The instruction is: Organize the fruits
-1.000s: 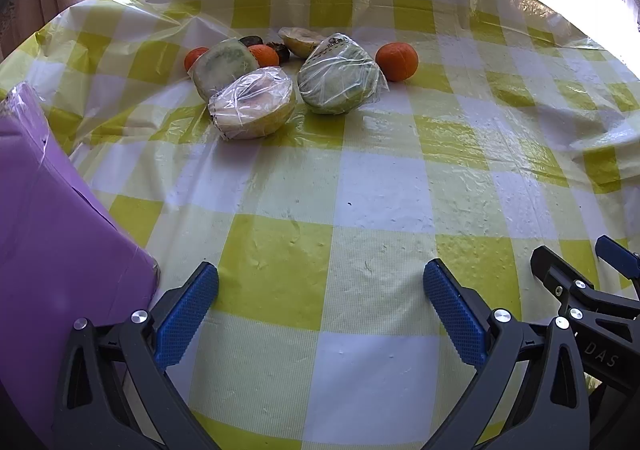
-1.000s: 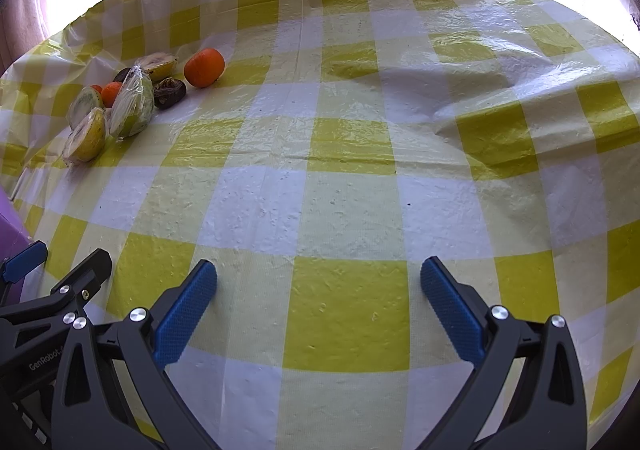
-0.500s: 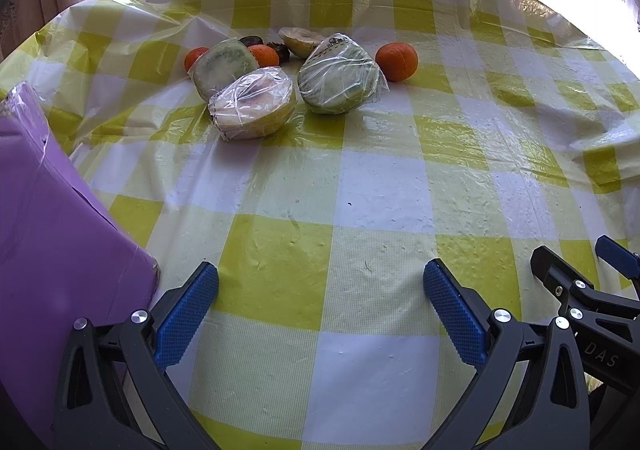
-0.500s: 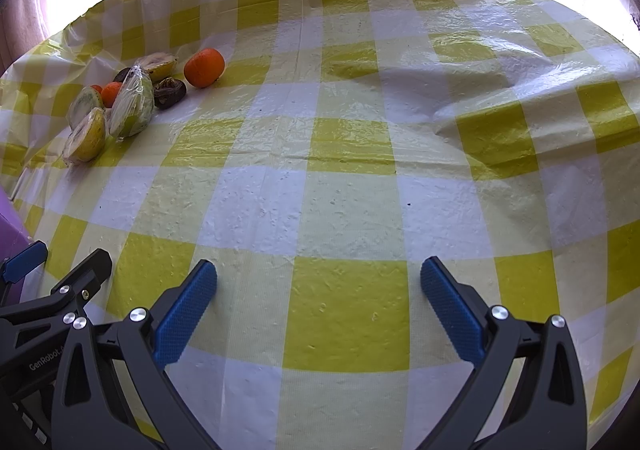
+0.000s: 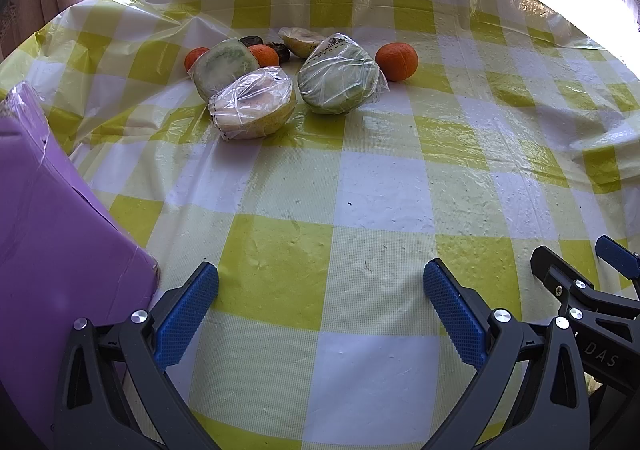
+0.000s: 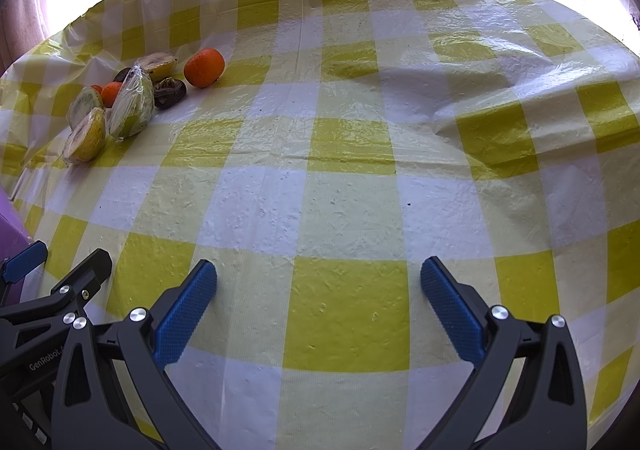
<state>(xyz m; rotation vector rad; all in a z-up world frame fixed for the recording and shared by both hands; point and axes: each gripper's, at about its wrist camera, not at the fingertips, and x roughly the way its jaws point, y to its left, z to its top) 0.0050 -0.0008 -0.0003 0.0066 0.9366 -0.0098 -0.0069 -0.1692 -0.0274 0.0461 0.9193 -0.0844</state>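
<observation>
nothing moved since earlier, left tongs (image 5: 321, 292) and right tongs (image 6: 319, 288) spread wide, holding nothing

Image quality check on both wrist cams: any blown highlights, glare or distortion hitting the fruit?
Left wrist view: window strip at top blown out; glare on the tablecloth and on the wrapped melon half; fruit sharp. Right wrist view: top edge clipped white, fisheye bends the checks, fruit pile small at left but legible.

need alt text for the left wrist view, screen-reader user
A cluster of fruit, some halves wrapped in plastic film, plus oranges, lies far across a yellow-and-white checked tablecloth. The open, empty left gripper frames the foreground; a purple box sits at left.
</observation>
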